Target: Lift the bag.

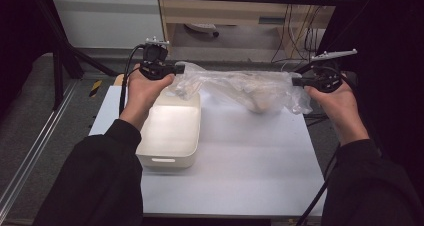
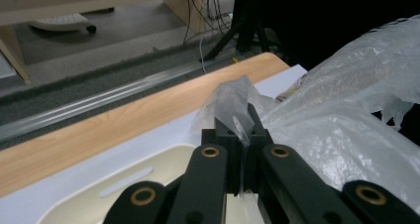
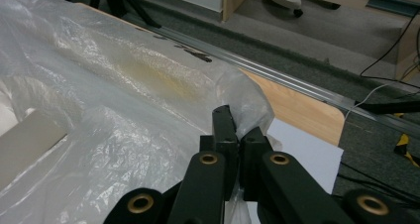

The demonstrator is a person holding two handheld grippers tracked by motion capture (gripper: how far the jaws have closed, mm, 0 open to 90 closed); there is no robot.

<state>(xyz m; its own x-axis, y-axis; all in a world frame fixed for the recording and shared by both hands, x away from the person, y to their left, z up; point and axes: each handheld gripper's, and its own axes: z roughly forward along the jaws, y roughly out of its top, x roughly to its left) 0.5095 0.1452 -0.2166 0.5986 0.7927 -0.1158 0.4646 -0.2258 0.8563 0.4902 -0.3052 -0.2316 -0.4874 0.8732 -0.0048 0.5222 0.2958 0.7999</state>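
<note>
Stretching between both grippers, a clear plastic bag (image 1: 240,86) hangs above the far part of the white table (image 1: 250,161). Left gripper (image 1: 179,68) pinches the bag's left end; right gripper (image 1: 296,81) pinches its right end. Bag sags in the middle, with a pale lump inside at the low point, touching or just above the tabletop; cannot tell which.

High view: a cream rectangular bin (image 1: 172,131) sits on the table's left side, under the left hand (image 1: 145,93); bag's left end is over the bin's far rim. Right hand (image 1: 337,101) is past the table's right edge. Dark sleeves enter from the bottom.

Left gripper view: jaws pressed together on a crumpled tuft of the film (image 2: 237,105); bin's rim with a slot handle (image 2: 124,177) lies below; a wood strip (image 2: 124,130) edges the table beyond.

Right gripper view: jaws closed on a fold of the bag (image 3: 148,110); a yellowish patch shows through the film, and a flat pale piece shows at far left, unclear what.
</note>
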